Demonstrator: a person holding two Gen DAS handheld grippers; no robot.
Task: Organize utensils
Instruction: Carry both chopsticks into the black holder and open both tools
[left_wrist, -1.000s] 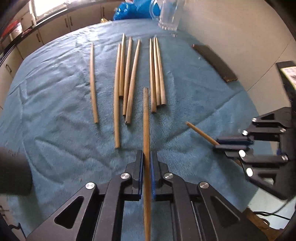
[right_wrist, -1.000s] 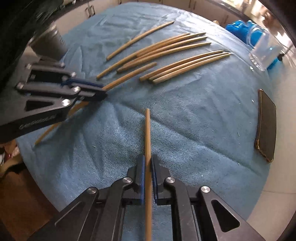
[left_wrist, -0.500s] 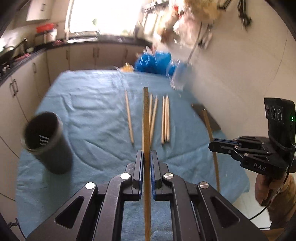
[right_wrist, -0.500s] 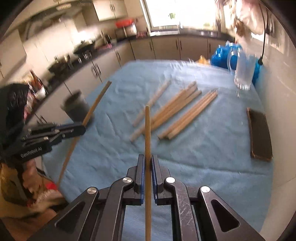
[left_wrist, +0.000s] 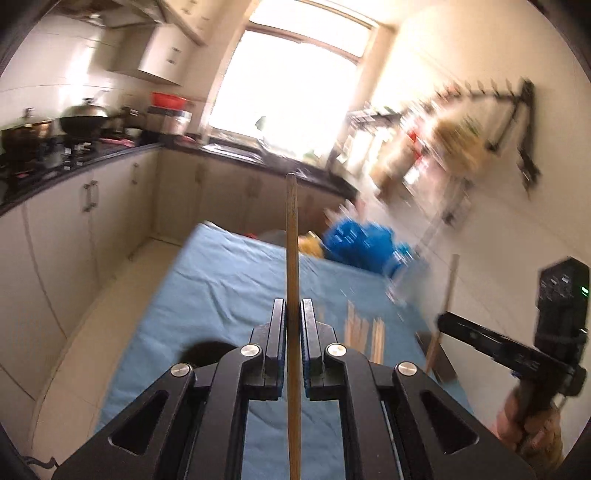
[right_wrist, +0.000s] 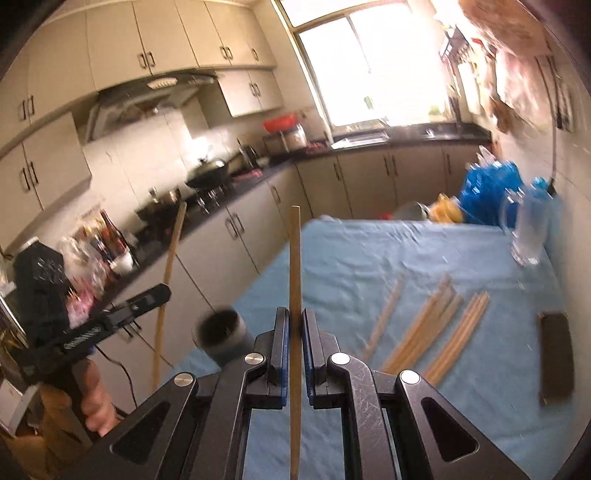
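My left gripper (left_wrist: 293, 306) is shut on a wooden chopstick (left_wrist: 291, 251) and holds it raised, pointing up and forward above the blue-clothed table (left_wrist: 221, 280). My right gripper (right_wrist: 294, 315) is shut on another chopstick (right_wrist: 294, 258), also lifted. Each gripper shows in the other's view, the right gripper (left_wrist: 439, 319) at right and the left gripper (right_wrist: 164, 291) at left. Several loose chopsticks (right_wrist: 436, 325) lie on the cloth. A black holder cup (right_wrist: 221, 332) stands near the table's left edge, below and left of my right gripper.
A dark phone (right_wrist: 556, 358) lies at the table's right edge. A clear glass mug (right_wrist: 528, 236) and a blue bag (right_wrist: 487, 192) stand at the far right. Kitchen cabinets and a counter (right_wrist: 236, 192) run along the left and back.
Both grippers have lifted and tilted upward with their chopsticks, from low over the cloth to high above it. The cup has come into the right wrist view.
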